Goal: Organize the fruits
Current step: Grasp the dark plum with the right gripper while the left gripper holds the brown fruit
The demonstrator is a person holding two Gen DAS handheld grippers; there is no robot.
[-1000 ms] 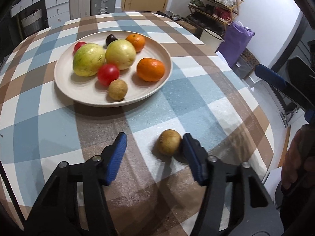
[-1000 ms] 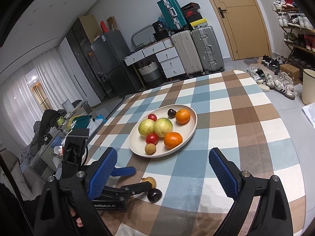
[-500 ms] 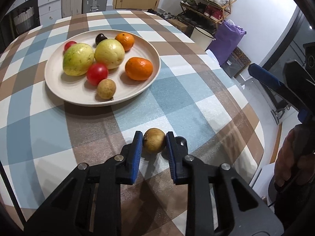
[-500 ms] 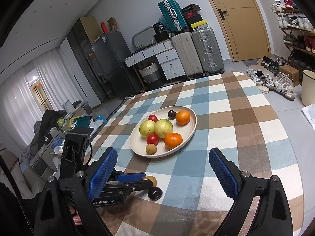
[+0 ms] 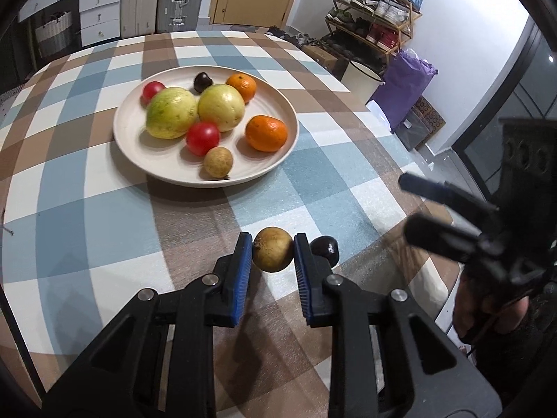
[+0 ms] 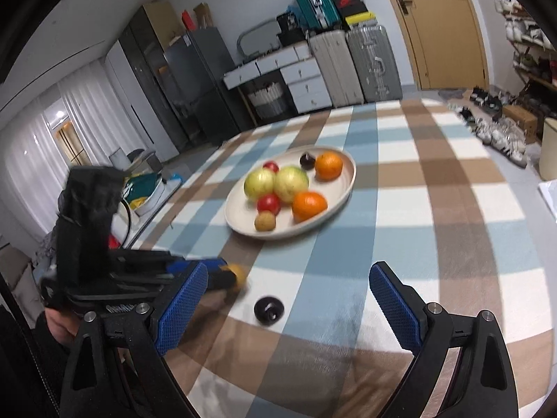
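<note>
My left gripper (image 5: 272, 250) is shut on a small brown round fruit (image 5: 272, 249), held just above the checked tablecloth. A dark plum (image 5: 324, 246) lies on the cloth right beside its right finger; it also shows in the right wrist view (image 6: 268, 309). The cream plate (image 5: 167, 169) beyond holds two green guavas, two oranges, two red fruits, a dark plum and a small brown fruit. My right gripper (image 6: 289, 303) is open and empty, hovering over the plum, with the left gripper (image 6: 222, 277) at its left.
The round table's edge (image 5: 410, 181) drops off at the right, with a purple bag (image 5: 403, 87) and shoe rack (image 5: 372, 17) on the floor beyond. Suitcases (image 6: 351, 62) and drawers stand behind the table.
My left gripper closed on the brown fruit and lifted it slightly, uncovering the dark plum beside it. My right gripper came lower and nearer to the plum, still open.
</note>
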